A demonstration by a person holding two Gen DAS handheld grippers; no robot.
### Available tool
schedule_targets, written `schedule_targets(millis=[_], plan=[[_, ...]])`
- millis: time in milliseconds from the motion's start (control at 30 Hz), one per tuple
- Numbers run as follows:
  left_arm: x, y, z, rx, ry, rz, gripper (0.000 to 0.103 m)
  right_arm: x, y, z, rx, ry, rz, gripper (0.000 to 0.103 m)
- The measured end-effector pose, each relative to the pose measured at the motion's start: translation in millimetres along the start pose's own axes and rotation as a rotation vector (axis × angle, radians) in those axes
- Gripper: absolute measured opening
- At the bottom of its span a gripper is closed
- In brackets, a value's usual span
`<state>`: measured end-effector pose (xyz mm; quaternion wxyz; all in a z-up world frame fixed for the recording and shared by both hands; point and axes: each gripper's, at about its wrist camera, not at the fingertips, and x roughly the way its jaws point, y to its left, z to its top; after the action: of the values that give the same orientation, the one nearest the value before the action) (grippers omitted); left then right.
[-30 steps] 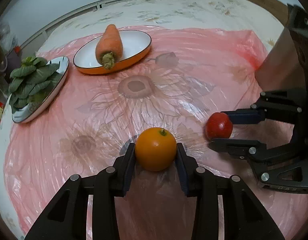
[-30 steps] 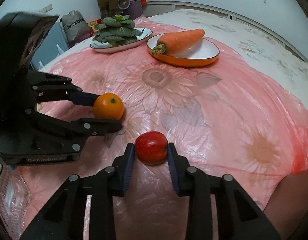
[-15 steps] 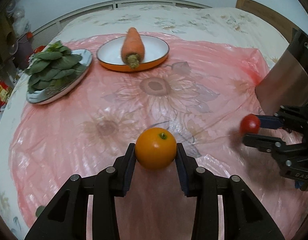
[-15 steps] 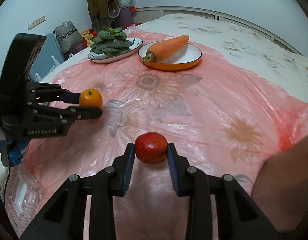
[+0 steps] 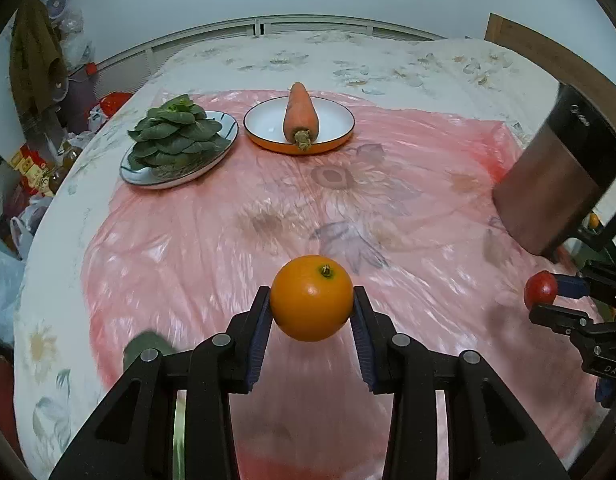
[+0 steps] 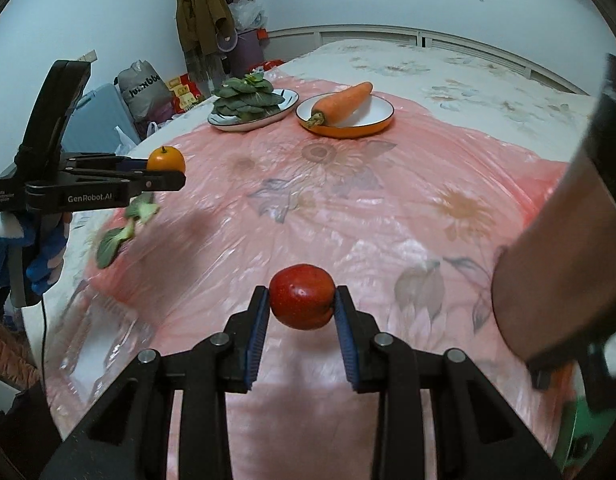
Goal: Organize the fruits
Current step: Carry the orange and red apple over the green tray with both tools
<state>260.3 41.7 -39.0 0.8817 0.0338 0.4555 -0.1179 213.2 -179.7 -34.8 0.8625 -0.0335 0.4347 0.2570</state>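
Note:
My left gripper (image 5: 312, 312) is shut on an orange (image 5: 312, 298) and holds it up above the pink plastic sheet (image 5: 267, 216). It also shows in the right wrist view (image 6: 165, 168) at the left, with the orange (image 6: 166, 159) between its fingers. My right gripper (image 6: 301, 312) is shut on a red apple (image 6: 301, 302), also held above the sheet. In the left wrist view the right gripper (image 5: 548, 300) is at the far right with the apple (image 5: 541, 290).
At the back stand a plate of leafy greens (image 5: 175, 140) and an orange-rimmed plate (image 5: 336, 114) bearing a carrot (image 5: 300, 116). Loose green leaves (image 6: 123, 226) lie at the sheet's left edge. The person's forearm (image 6: 556, 272) is at the right. Clutter stands left of the bed.
Both grippers have lifted their fruit off the sheet, drawn back toward me and moved apart. The plates now look farther away.

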Motion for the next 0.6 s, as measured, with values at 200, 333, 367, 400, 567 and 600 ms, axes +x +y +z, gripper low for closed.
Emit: schedule_targets(millis=[200, 333, 367, 400, 567, 600], plan=[[-36, -17, -20, -0.006, -0.019, -0.01, 0.034, -36, 9, -24, 0.031, -0.023, -0.002, 0.027], [-58, -31, -33, -0.008, -0.031, -0.028, 0.034, -59, 13, -43, 0.043, -0.032, -0.012, 0.027], [-63, -37, -37, -0.004, -0.034, -0.029, 0.034, -63, 14, -47, 0.045, -0.033, -0.015, 0.027], [-67, -40, -40, -0.002, -0.035, -0.032, 0.034, -68, 15, -51, 0.049, -0.036, -0.017, 0.027], [-84, -63, -55, 0.005, -0.041, -0.057, 0.034, -96, 17, -74, 0.071, -0.053, -0.033, 0.027], [-87, -69, -60, 0.008, -0.041, -0.062, 0.034, -102, 16, -80, 0.076, -0.056, -0.038, 0.027]])
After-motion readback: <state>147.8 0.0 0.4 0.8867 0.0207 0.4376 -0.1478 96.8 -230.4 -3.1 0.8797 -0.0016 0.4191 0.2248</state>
